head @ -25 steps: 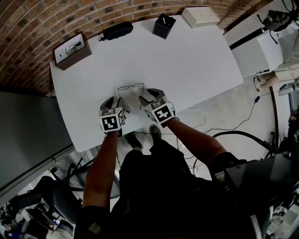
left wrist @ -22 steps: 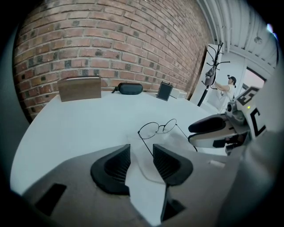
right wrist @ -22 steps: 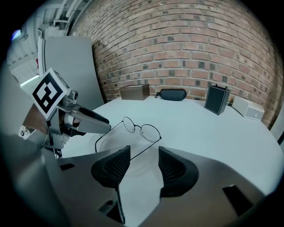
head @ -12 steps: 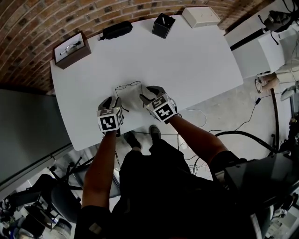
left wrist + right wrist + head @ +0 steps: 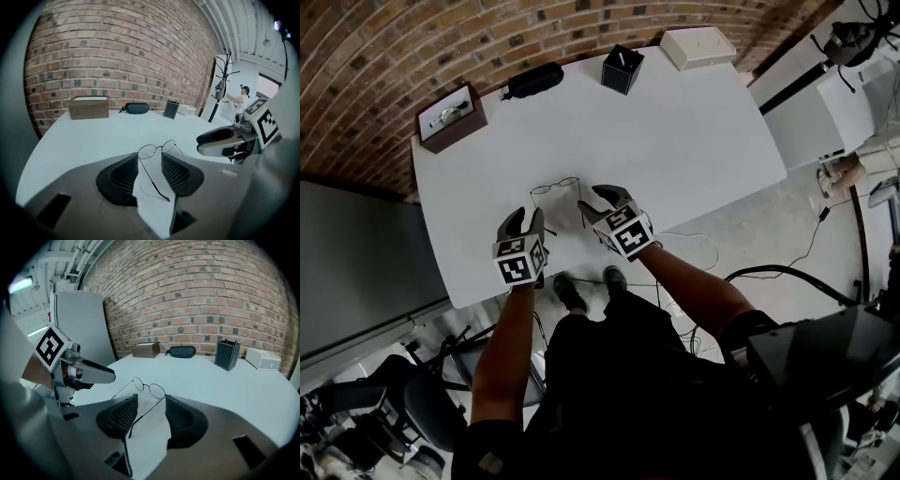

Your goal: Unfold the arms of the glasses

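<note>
Thin wire-rimmed glasses [image 5: 556, 187] lie on the white table [image 5: 694, 131], lenses away from me and both arms spread toward the near edge. My left gripper [image 5: 526, 218] is open just behind them. In the left gripper view one arm of the glasses [image 5: 157, 149] runs down the gap between the left gripper [image 5: 150, 160] pads without touching them. My right gripper [image 5: 592, 201] is open too. In the right gripper view the other arm of the glasses [image 5: 149, 389] lies loose between the right gripper [image 5: 151, 401] pads.
Along the far edge stand a brown box [image 5: 450, 114], a black glasses case [image 5: 534, 81], a black holder [image 5: 622, 68] and a white box [image 5: 698, 47]. The table's near edge lies right under both grippers. Each gripper shows in the other's view: right [image 5: 220, 140], left [image 5: 89, 373].
The left gripper has drawn back a little toward the near edge. The glasses lie where they were, and both grippers stay open.
</note>
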`<state>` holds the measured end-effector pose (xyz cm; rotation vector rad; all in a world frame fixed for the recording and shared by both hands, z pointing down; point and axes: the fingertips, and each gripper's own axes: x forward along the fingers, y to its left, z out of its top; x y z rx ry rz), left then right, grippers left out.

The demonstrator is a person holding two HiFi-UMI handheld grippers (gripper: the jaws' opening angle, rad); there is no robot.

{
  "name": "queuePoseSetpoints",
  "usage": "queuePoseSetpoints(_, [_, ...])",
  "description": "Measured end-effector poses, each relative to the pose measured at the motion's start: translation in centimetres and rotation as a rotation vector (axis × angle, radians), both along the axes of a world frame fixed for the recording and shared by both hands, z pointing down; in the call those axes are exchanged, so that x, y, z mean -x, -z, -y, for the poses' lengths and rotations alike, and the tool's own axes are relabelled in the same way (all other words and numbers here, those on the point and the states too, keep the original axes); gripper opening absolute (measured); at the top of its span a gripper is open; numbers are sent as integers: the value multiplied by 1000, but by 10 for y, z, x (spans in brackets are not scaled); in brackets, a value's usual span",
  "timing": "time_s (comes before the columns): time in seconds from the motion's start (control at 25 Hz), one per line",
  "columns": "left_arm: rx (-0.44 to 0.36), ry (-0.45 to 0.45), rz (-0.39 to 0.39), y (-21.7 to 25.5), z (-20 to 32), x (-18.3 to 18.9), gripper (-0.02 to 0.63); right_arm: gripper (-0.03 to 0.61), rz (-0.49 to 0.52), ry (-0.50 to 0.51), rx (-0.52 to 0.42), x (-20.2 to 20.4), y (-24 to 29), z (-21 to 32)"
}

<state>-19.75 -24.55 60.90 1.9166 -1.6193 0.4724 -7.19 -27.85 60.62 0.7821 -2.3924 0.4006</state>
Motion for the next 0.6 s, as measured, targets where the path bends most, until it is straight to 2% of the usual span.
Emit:
queuePoseSetpoints(0.12, [-41, 20, -14, 18, -12, -6, 147, 167, 68, -10, -18, -7, 27, -2])
queuePoseSetpoints(0.2, [-79, 23, -24, 32, -20, -13, 79, 167, 109, -8, -52, -14, 52, -2])
queuePoseSetpoints(0.28, [-114, 32, -33, 49, -28, -15, 58, 157, 155, 15, -74, -15, 76, -2])
queuePoseSetpoints(0.4, [-164, 31, -74, 73, -39, -27, 19, 94, 211, 36, -99, -21, 103, -3])
queuePoseSetpoints(0.48, [-213, -12, -119, 93, -47, -47, 11, 30, 254, 26, -115, -30, 120, -4])
queuePoseSetpoints(0.6, [-276, -25, -163, 124, -53, -63, 9, 23, 317, 25, -117, -36, 144, -6])
